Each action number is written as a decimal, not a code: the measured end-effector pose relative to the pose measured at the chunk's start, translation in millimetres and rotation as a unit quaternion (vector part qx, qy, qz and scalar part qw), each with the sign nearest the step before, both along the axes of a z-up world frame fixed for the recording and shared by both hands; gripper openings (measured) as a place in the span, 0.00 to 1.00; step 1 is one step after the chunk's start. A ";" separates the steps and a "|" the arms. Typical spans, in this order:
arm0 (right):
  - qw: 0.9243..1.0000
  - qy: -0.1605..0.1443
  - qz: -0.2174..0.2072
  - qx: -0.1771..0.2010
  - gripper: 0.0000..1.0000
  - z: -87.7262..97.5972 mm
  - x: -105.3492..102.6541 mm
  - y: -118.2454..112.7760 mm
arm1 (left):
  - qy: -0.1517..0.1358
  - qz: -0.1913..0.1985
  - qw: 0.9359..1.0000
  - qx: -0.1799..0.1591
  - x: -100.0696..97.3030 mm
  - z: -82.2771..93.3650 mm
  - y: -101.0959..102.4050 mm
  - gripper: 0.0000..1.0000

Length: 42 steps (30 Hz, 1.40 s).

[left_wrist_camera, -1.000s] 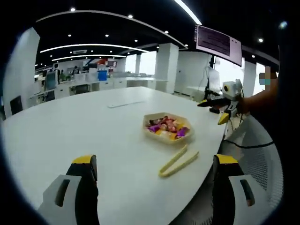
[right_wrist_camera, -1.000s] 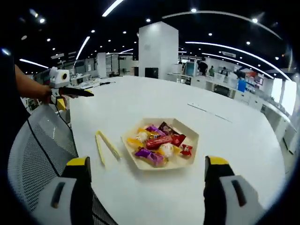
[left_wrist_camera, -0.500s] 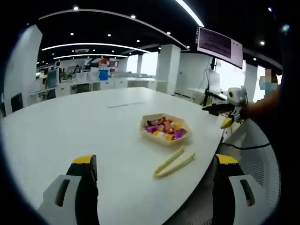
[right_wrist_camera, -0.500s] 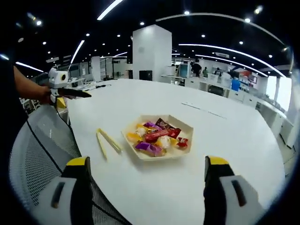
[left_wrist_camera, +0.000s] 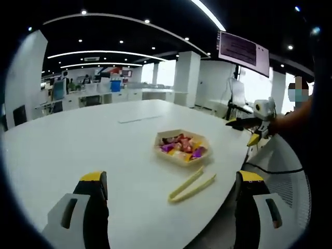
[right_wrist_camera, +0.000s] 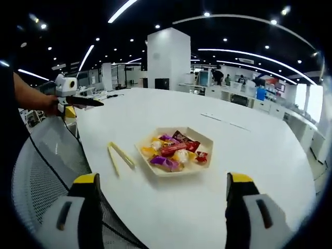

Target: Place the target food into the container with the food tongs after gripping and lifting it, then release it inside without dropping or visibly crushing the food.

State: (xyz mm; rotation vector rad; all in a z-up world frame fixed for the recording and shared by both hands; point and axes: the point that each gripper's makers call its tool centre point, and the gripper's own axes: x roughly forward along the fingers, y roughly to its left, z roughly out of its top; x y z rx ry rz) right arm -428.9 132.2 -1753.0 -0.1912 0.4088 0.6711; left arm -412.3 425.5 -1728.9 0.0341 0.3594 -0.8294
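Note:
A pale hexagonal tray (left_wrist_camera: 181, 163) (right_wrist_camera: 207, 140) sits on the white table, heaped with wrapped candies (left_wrist_camera: 181, 143) (right_wrist_camera: 173, 150) in red, purple, yellow and white. Yellow food tongs (left_wrist_camera: 191, 185) (right_wrist_camera: 119, 157) lie flat on the table beside the tray, near the table's edge. My left gripper (left_wrist_camera: 171, 180) is open and empty, held well back from the tongs and tray. My right gripper (right_wrist_camera: 163, 180) is also open and empty, facing the tray from the other side. Each view catches the other gripper held in the air off the table edge: the right gripper (left_wrist_camera: 258, 117), the left gripper (right_wrist_camera: 71, 97).
The large white table (left_wrist_camera: 78, 145) (right_wrist_camera: 270, 155) stretches away behind the tray. A mesh chair back (left_wrist_camera: 290, 181) (right_wrist_camera: 46, 155) stands by the table edge near the tongs. A person's arm (right_wrist_camera: 31, 96) holds the left gripper. Office desks and pillars lie far behind.
Both views have shifted slightly as the hands moved, with the tray and tongs a little farther off in the left gripper view. The tray, candies and tongs have stayed put. Both grippers remain open.

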 end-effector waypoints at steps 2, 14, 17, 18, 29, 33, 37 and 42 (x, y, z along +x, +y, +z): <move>1.000 0.000 -0.003 0.002 0.99 1.7 1.4 -1.1 | 0.000 -0.001 1.000 0.001 0.3 0.8 -1.3 0.99; 1.000 -0.006 -0.014 0.008 0.99 6.9 5.0 2.7 | 0.000 -0.001 1.000 -0.005 3.7 -0.5 -5.3 0.99; 1.000 -0.005 -0.015 0.009 0.99 5.4 6.0 4.6 | -0.001 -0.003 1.000 -0.003 3.4 -1.4 -4.9 0.99; 1.000 -0.006 -0.016 0.009 0.99 5.8 6.0 5.1 | -0.001 -0.003 1.000 -0.003 3.2 -1.6 -5.0 0.99; 1.000 -0.002 -0.017 0.009 0.99 2.6 0.4 8.8 | 0.004 0.003 1.000 -0.006 4.5 -2.6 -5.6 0.99; 1.000 -0.003 -0.019 0.009 0.99 3.4 -0.5 7.6 | 0.003 0.001 1.000 -0.007 4.2 -2.2 -6.6 0.99; 1.000 -0.002 -0.019 0.008 0.99 3.0 -0.5 7.1 | 0.005 0.003 1.000 -0.007 4.2 -2.8 -5.9 0.99; 1.000 -0.004 -0.020 0.009 0.99 4.9 -0.1 7.6 | 0.005 0.003 1.000 -0.006 4.4 -2.9 -6.5 0.99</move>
